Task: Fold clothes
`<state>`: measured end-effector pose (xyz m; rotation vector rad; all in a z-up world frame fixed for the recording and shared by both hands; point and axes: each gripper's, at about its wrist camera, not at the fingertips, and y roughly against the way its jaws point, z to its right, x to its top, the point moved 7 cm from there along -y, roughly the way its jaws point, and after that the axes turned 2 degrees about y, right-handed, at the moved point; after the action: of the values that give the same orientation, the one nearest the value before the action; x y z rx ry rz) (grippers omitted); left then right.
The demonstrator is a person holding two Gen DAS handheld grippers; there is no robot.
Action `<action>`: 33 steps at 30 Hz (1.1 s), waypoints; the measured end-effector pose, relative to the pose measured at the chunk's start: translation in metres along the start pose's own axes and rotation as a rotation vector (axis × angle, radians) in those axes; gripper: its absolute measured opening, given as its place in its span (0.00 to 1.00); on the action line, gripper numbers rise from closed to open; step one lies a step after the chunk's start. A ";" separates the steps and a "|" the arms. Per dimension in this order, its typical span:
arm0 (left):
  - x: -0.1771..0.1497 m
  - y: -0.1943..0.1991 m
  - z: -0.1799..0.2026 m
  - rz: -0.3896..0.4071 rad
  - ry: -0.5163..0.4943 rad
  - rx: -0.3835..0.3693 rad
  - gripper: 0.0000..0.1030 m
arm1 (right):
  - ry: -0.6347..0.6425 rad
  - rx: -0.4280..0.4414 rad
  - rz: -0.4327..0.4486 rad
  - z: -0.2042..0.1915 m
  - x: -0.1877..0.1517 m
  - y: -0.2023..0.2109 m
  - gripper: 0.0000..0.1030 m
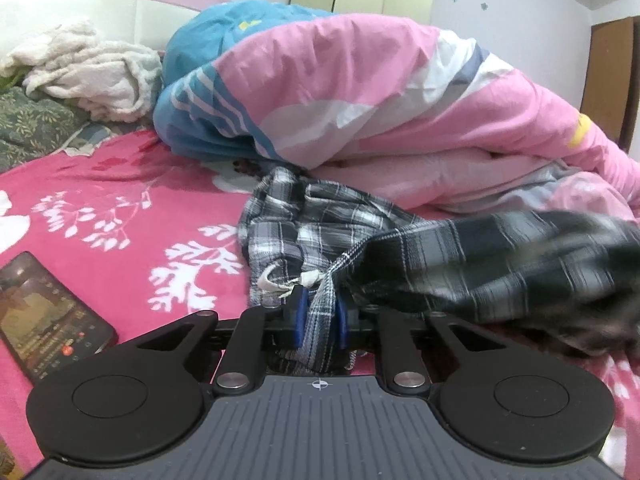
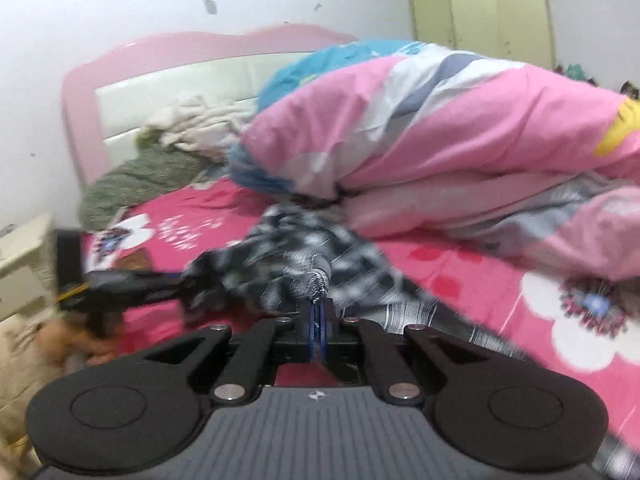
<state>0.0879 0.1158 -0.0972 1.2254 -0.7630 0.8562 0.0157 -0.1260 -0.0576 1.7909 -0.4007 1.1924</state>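
Note:
A black, grey and white plaid garment (image 1: 320,236) lies bunched on the pink floral bed sheet (image 1: 120,200). My left gripper (image 1: 319,304) is shut on a fold of its edge, low over the bed. Part of the cloth sweeps blurred to the right. In the right wrist view the same plaid garment (image 2: 304,248) lies ahead, and my right gripper (image 2: 318,316) is shut on a thin edge of it. The left gripper (image 2: 132,288) shows at the left of that view, holding the cloth.
A phone (image 1: 48,316) with a lit screen lies on the sheet at the left. A big pink, blue and white duvet (image 1: 360,92) is heaped behind the garment. White towels (image 1: 84,68) and a green blanket (image 2: 148,180) lie by the pink headboard (image 2: 180,64). A wardrobe (image 2: 480,8) stands behind.

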 end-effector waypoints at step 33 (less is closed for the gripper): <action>-0.024 0.041 -0.061 -0.197 0.733 -0.410 0.59 | 0.043 0.087 -0.017 -0.044 -0.043 -0.062 0.70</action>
<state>0.0423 0.1775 -0.1097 0.5398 -0.1954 0.8505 0.0132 -0.0660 -0.1210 1.8355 -0.3126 1.2516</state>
